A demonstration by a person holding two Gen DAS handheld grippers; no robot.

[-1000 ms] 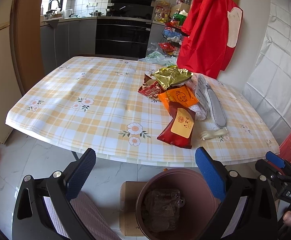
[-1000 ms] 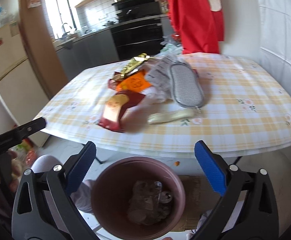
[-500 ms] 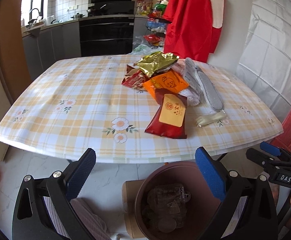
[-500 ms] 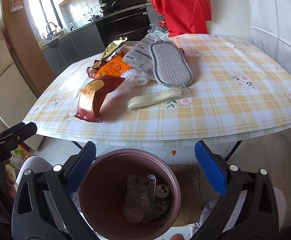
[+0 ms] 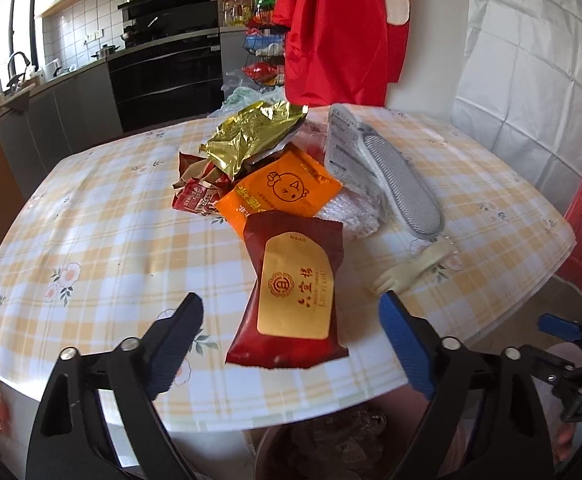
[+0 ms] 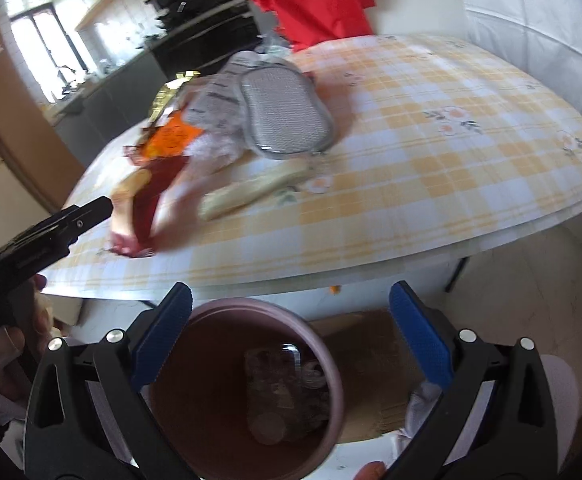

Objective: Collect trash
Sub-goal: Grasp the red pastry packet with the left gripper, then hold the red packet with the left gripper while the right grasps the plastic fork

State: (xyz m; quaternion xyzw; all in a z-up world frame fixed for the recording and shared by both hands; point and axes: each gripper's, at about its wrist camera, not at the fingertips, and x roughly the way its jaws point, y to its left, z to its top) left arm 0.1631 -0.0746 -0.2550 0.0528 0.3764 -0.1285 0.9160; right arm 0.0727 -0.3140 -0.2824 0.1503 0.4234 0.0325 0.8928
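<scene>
My left claw [image 5: 287, 344] hangs released, jaws spread wide, nothing between them, lined up w/ the dark red packet [image 5: 291, 292]. My right claw [image 6: 289, 340] is also released and empty, poised over the pink bin [image 6: 247, 384].

Placement: trash sits in one heap on the worktop [image 5: 103, 240]. Dark red packet is nearest the front edge, flat, its far end tucked under the orange packet [image 5: 283, 192]. Gold foil wrapper [image 5: 251, 136] rides on top at the back; a small red wrapper [image 5: 197, 196] is to the left of the orange one. Grey mesh pad [image 5: 403, 184] leans on a printed plastic bag [image 5: 343, 148]; a pale plastic fork [image 5: 411, 272] lies apart, nr the edge. Bin stands on the floor below the front edge, partly filled w/ clear plastic — judged: set there so items drop straight off the edge.

Room: left half of the worktop is bare cloth, so approach from that side is free. Red packet is close to the edge; judged easiest first pick, and a drag toward me could tip it off. Red cloth [image 5: 335, 32] hangs behind the heap, well apart.
</scene>
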